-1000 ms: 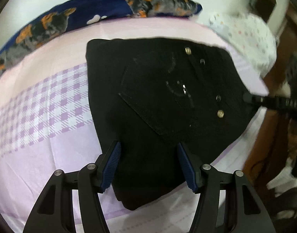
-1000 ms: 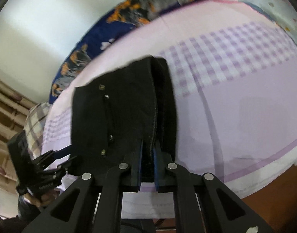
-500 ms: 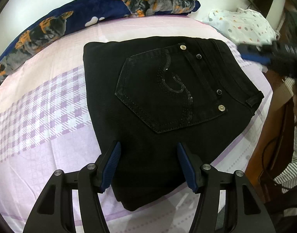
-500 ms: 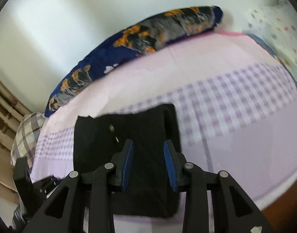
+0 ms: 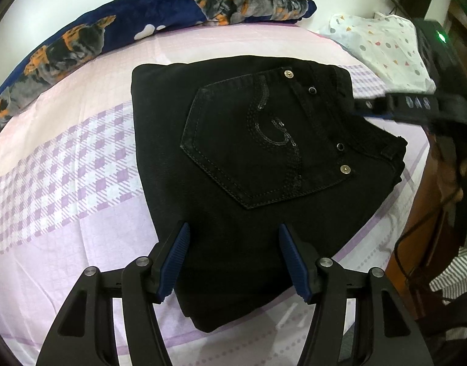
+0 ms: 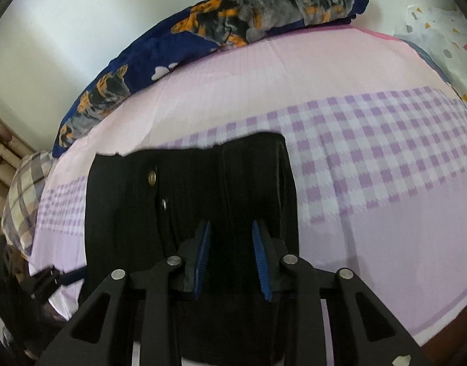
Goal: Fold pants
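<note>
On the left side lies the pink and purple checked bed sheet (image 5: pixel 65 183), with a dark blue blanket (image 5: pixel 126 21) rolled along its far edge. In the middle of the sheet lie the black pants (image 5: pixel 233 158), already folded into a thick, compact packet, with a back pocket (image 5: pixel 264 146) and its metal rivets on top.

The left gripper (image 5: pixel 233 259) hovers over the near part of the packet. Its jaws are spread wide and the blue pads do not press on the cloth, so it holds nothing.

To the right, the right gripper (image 6: pixel 232 256) is above the waistband end of the pants. Its jaws stand a little apart and are closing now; black cloth is seen between the pads, but they do not seem to pinch it.

I judge that the pants are denim: rather heavy, thick and somewhat stiff for cloth, not slippery and not fragile. Several layers lie on each other, so the packet is bulky and the top layer can slide or spring open. The best places to take hold are the edges: the thick waistband and the folded edge, with all layers together.

At the far right there is a white dotted cloth (image 5: pixel 386 48).
</note>
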### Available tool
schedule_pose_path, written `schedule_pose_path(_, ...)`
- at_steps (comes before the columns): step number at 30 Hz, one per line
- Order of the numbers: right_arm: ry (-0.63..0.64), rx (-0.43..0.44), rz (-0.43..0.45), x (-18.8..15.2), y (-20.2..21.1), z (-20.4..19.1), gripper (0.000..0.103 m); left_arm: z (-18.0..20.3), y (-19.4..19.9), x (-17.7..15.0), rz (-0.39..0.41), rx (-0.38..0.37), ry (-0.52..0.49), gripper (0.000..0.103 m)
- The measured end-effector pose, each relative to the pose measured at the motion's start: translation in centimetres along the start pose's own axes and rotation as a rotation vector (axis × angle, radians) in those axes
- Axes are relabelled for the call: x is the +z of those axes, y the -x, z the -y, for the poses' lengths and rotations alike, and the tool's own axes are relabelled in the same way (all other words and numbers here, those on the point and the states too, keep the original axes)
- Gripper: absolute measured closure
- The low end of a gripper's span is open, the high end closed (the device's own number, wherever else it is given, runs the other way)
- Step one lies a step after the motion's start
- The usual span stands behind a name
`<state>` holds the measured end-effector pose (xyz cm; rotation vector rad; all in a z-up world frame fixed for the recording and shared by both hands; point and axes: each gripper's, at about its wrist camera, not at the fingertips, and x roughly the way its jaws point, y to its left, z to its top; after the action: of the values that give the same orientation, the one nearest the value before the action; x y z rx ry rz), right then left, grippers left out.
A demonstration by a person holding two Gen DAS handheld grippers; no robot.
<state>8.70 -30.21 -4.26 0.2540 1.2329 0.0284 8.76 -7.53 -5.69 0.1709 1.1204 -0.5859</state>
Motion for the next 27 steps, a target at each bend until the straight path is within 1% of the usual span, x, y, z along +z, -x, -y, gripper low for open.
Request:
schedule_pose_path(4, -0.005, 0.011, -0.01, -2.0, 0.9, 0.3, 0.078, -0.2, 0.0, -0.2, 0.003, -0.006, 0.01, 0.041)
schedule_pose_path(7, -0.033, 0.034, 0.003, -3.2, 1.7, 0.7, 0.078, -0.5, 0.1, -0.4, 0.011, -0.017, 0.015, 0.04)
schedule_pose_path(12, -0.074, 0.072, 0.02, -4.2, 2.8, 1.4, 0.078, -1.6, 0.8, -1.0, 0.031, -0.071, 0.058, 0.04)
schedule_pose_path(15, -0.075, 0.073, 0.027, -4.6, 3.3, 1.7, 0.077, -3.0, 1.4, -1.4, 0.049, -0.13, 0.127, 0.04)
schedule_pose_path(16, -0.074, 0.069, 0.028, -4.8, 3.4, 1.8, 0.068, -3.8, 1.7, -1.6, 0.059, -0.159, 0.162, 0.04)
schedule_pose_path(17, -0.081, 0.061, 0.022, -4.9, 3.4, 1.9, 0.054, -4.3, 1.9, -1.7, 0.067, -0.176, 0.188, 0.04)
schedule_pose_path(18, -0.104, 0.058, -0.002, -5.2, 3.0, 2.2, 0.053, -4.7, 2.1, -1.9, 0.074, -0.19, 0.213, 0.04)
schedule_pose_path(21, -0.192, 0.125, 0.012, -5.9, 2.8, 3.4, 0.054, -6.3, 2.5, -2.3, 0.09, -0.247, 0.298, 0.04)
schedule_pose_path(22, -0.203, 0.133, 0.007, -5.9, 2.7, 3.6, 0.054, -6.8, 2.5, -2.5, 0.092, -0.263, 0.325, 0.04)
schedule_pose_path(24, -0.2, 0.138, -0.001, -5.7, 2.6, 3.7, 0.054, -7.4, 2.5, -2.6, 0.089, -0.282, 0.364, 0.04)
schedule_pose_path(27, -0.154, 0.12, -0.013, -5.2, 2.6, 3.3, 0.051, -8.1, 2.1, -2.7, 0.078, -0.298, 0.403, 0.04)
